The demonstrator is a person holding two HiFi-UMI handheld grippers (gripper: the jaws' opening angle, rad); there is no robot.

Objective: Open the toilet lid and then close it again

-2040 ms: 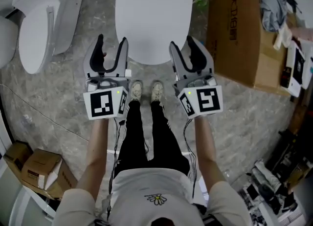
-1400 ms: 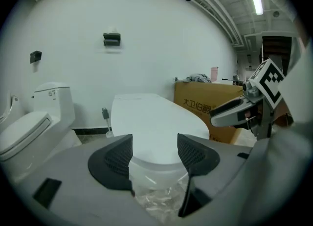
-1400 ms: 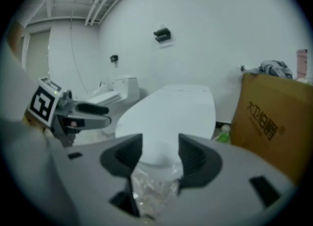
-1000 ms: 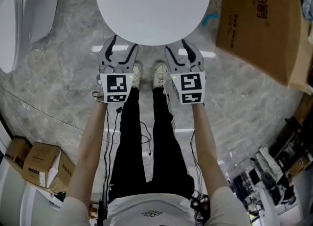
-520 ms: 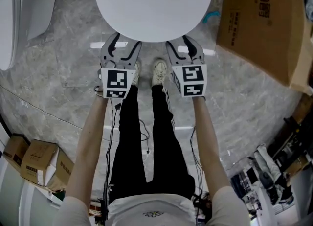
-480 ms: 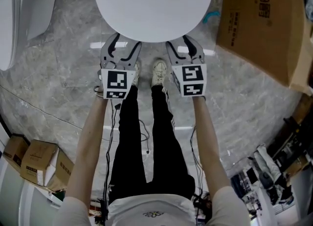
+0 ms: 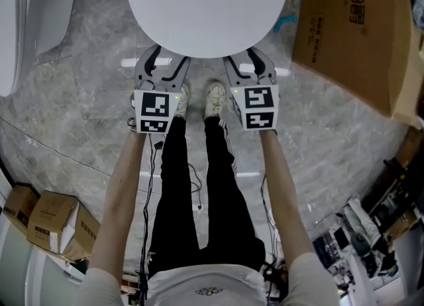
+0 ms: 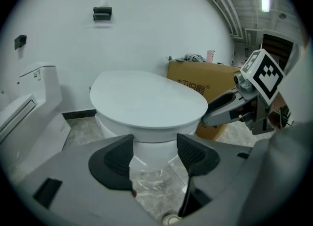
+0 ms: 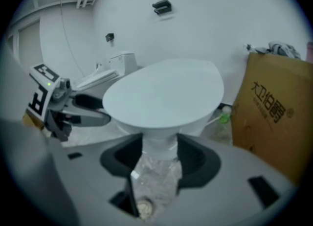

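Since two seconds back, both tools have closed in from well short of the toilet to its front rim. In the last half second, little change.

White oval plastic toilet lid (image 7: 207, 6) at top centre of the head view, lying flat and shut on the white bowl (image 8: 146, 149).

Left tool (image 7: 168, 63) and right tool (image 7: 242, 62): jaws apart, nothing between them. Only bowl and grey marbled floor (image 7: 79, 119) show through the gaps.

The lid's front edge lies just ahead of and above both sets of tips. Its long axis runs away up-frame, hinge end out of sight. The tools flank the centre line, neither nearer.

Brown cardboard box (image 7: 351, 26) at upper right.
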